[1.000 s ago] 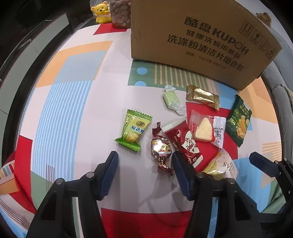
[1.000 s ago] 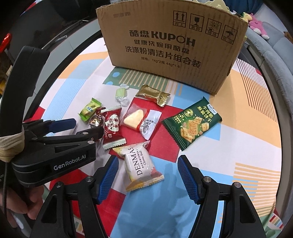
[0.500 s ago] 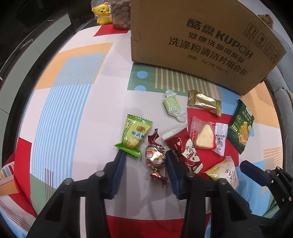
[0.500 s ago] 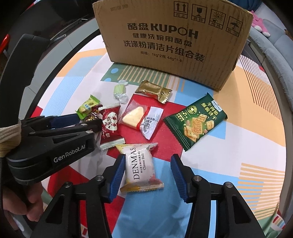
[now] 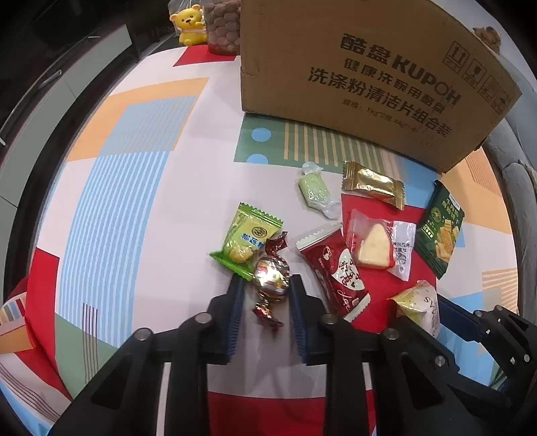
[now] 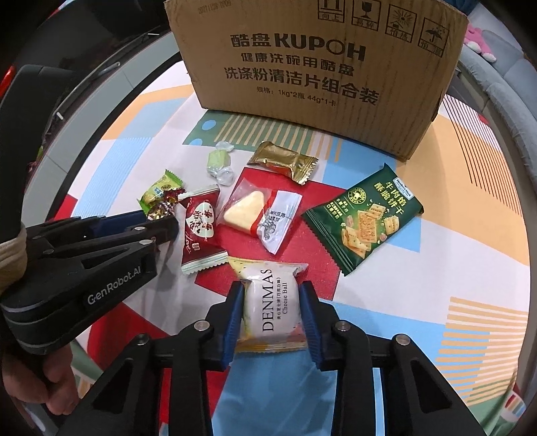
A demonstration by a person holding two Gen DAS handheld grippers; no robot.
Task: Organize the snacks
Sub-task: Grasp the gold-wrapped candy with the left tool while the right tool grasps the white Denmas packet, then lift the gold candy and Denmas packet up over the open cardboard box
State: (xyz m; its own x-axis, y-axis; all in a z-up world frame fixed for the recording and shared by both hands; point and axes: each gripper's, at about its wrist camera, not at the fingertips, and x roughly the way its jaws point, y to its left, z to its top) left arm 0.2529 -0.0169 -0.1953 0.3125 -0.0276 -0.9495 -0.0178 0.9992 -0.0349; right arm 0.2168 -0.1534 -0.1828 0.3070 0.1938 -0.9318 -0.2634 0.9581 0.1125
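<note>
Several wrapped snacks lie on the patterned tablecloth in front of a cardboard box (image 5: 369, 73), which also shows in the right wrist view (image 6: 319, 67). My left gripper (image 5: 266, 290) is shut on a foil-wrapped candy (image 5: 272, 276), which rests against a light green packet (image 5: 246, 239). My right gripper (image 6: 271, 302) is shut on a white DENMAS cheese ball packet (image 6: 273, 310). A red packet (image 6: 198, 228), a clear packet with a cake wedge (image 6: 255, 214), a gold packet (image 6: 283, 161), a pale green candy (image 6: 220, 161) and a dark green cracker bag (image 6: 365, 214) lie near.
A yellow bear toy (image 5: 189, 25) and a jar of brown nuts (image 5: 223, 25) stand at the far table edge, left of the box. A grey sofa (image 6: 503, 84) runs along the right side. The left gripper's body (image 6: 84, 265) lies close beside the right one.
Both grippers moved forward and closed: the left jaws came in around the foil candy, the right jaws came in around the DENMAS packet.
</note>
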